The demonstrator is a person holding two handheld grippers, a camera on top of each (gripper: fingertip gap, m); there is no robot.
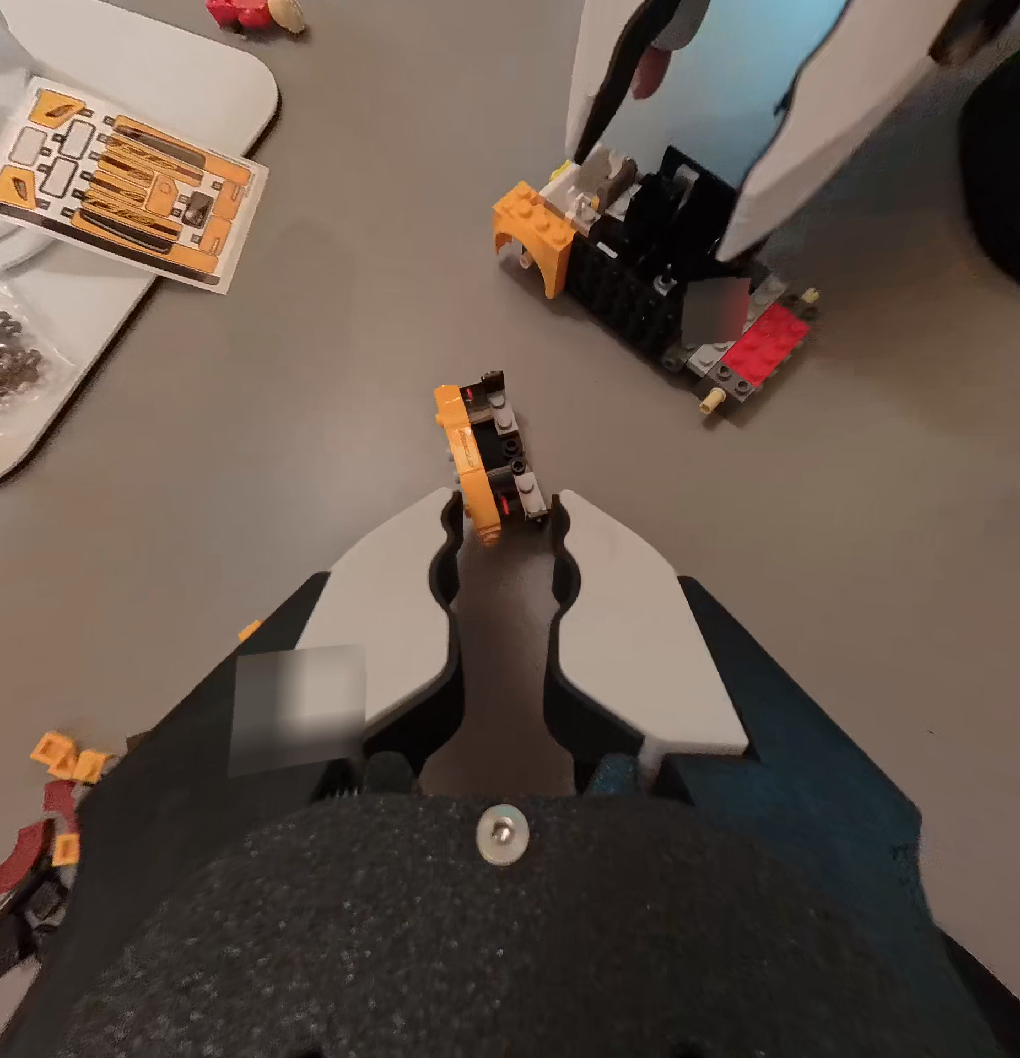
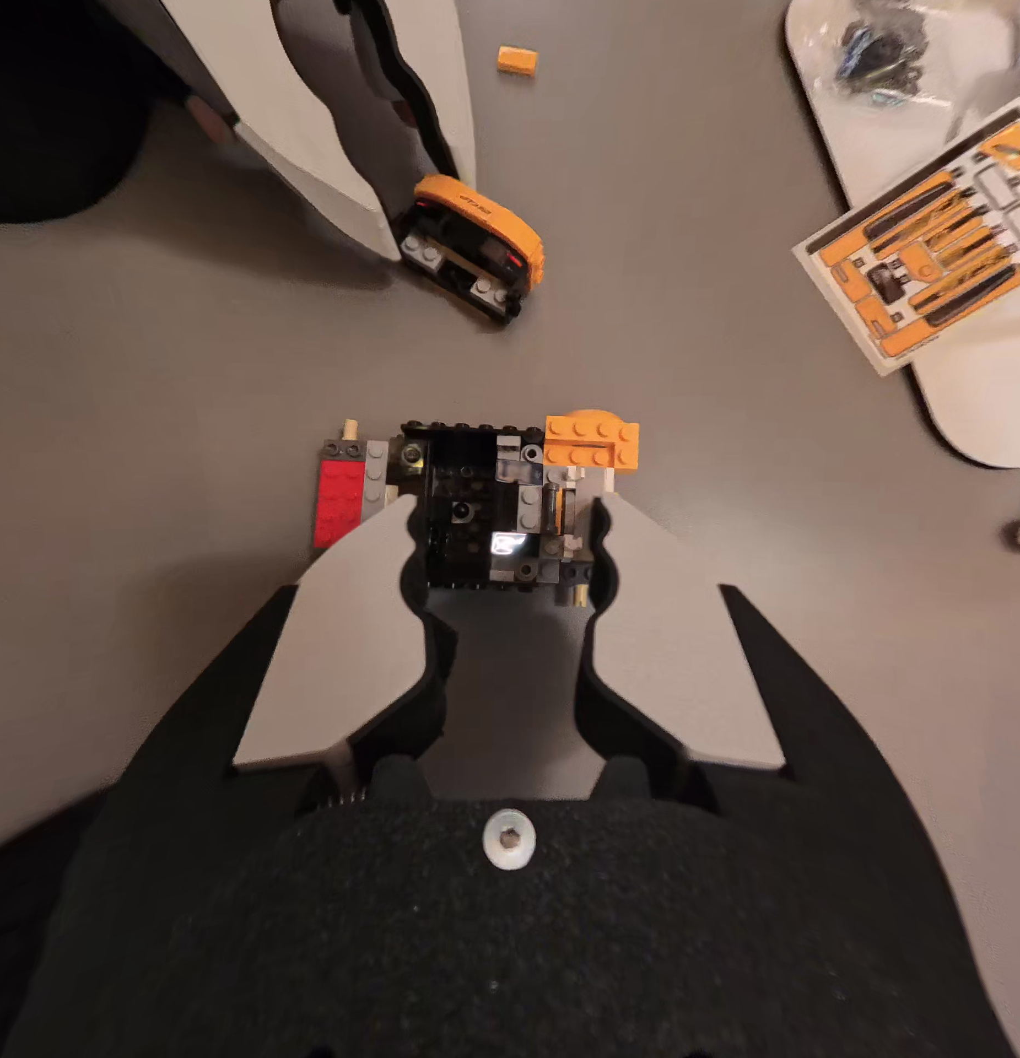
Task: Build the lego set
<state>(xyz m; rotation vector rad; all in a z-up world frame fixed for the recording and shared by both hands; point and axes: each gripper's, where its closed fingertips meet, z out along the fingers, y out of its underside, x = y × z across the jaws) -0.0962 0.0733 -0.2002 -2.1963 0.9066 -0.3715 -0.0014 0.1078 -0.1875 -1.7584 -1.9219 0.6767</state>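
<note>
The main car chassis [image 1: 627,275], black with an orange wheel arch [image 1: 530,229] and a red plate [image 1: 765,343], rests on the grey table. My right gripper [image 2: 501,504] is shut on its middle [image 2: 473,515], one finger on each side; it also shows in the left wrist view [image 1: 659,203]. A small orange, black and grey sub-assembly [image 1: 484,452] lies on the table nearer me. My left gripper [image 1: 503,509] is closed on its near end, both pads touching its sides. The right wrist view shows the same hold [image 2: 420,203] on the sub-assembly [image 2: 479,246].
A white tray [image 1: 152,57] at the left holds a sticker sheet [image 1: 129,183] and a clear bag of dark parts [image 1: 9,366]. Loose orange, dark red and black pieces [image 1: 55,801] lie beside my left gripper. A single orange piece [image 2: 517,60] lies farther off.
</note>
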